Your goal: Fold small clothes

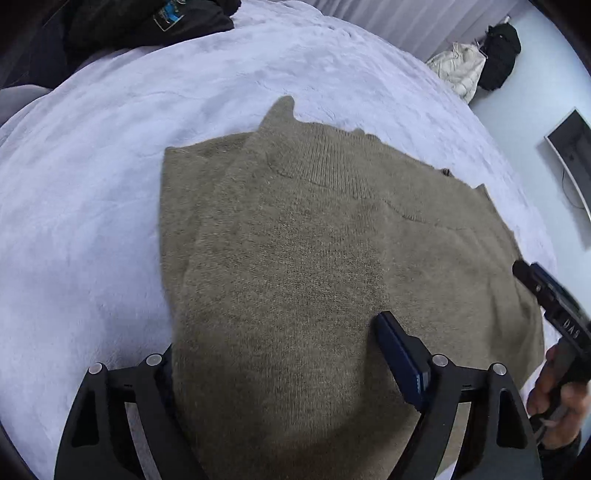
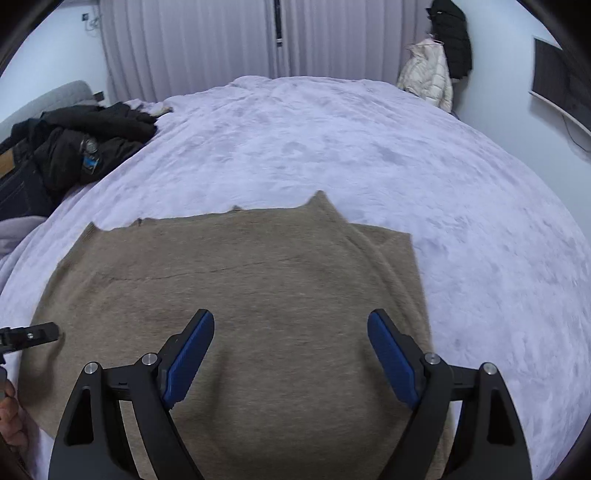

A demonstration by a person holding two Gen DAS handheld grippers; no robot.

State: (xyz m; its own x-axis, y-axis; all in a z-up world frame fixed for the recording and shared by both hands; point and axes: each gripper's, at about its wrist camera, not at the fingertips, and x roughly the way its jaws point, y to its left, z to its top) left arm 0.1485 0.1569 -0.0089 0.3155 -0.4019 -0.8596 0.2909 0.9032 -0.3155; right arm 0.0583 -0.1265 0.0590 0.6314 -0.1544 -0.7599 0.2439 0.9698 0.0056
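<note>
An olive-brown knit sweater [image 1: 295,240] [image 2: 240,280] lies flat on the lavender bed blanket [image 1: 92,184] [image 2: 332,147], one side folded inward over the body. My left gripper [image 1: 277,332] is at the sweater's near left edge. Its right finger [image 1: 399,354] rests on top of the knit, while the cloth's edge covers the left finger. The jaws stand wide with the fabric lying between them, not pinched. My right gripper [image 2: 291,317] hovers open over the sweater's near right part, nothing between its blue pads [image 2: 192,354]. Each gripper shows at the edge of the other's view.
A heap of black jackets [image 2: 74,147] [image 1: 147,22] lies on the bed's far left. A cream jacket [image 2: 428,74] and a black coat [image 2: 450,33] hang by the curtains. A dark screen [image 2: 561,85] is on the right wall. A hand [image 1: 554,391] holds the right gripper.
</note>
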